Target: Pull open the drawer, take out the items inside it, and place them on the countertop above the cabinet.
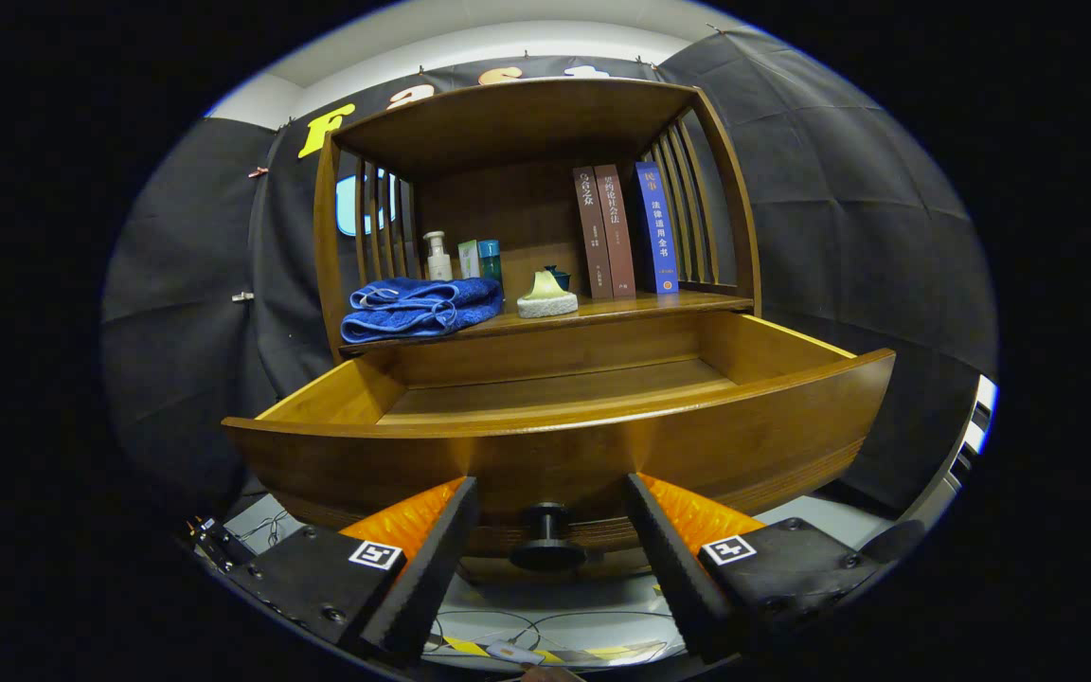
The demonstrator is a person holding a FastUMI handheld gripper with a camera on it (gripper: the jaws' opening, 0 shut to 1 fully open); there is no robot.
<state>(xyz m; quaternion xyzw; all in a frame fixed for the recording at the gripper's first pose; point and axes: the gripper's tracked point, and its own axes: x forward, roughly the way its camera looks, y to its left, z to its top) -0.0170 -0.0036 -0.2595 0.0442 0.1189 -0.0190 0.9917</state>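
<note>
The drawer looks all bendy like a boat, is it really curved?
Probably not: the gripper view's fisheye lens bows the drawer front. The shelf edges bend too. The knob sits sharp between the gripper's open jaws.

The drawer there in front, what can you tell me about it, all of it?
The drawer looks like glossy brown wood with a curved front and lighter inner walls. It stands pulled out below the countertop; the part of its floor in view is bare. A dark round knob sticks out from its front, between the open gripper fingers, which stand apart from it.
</note>
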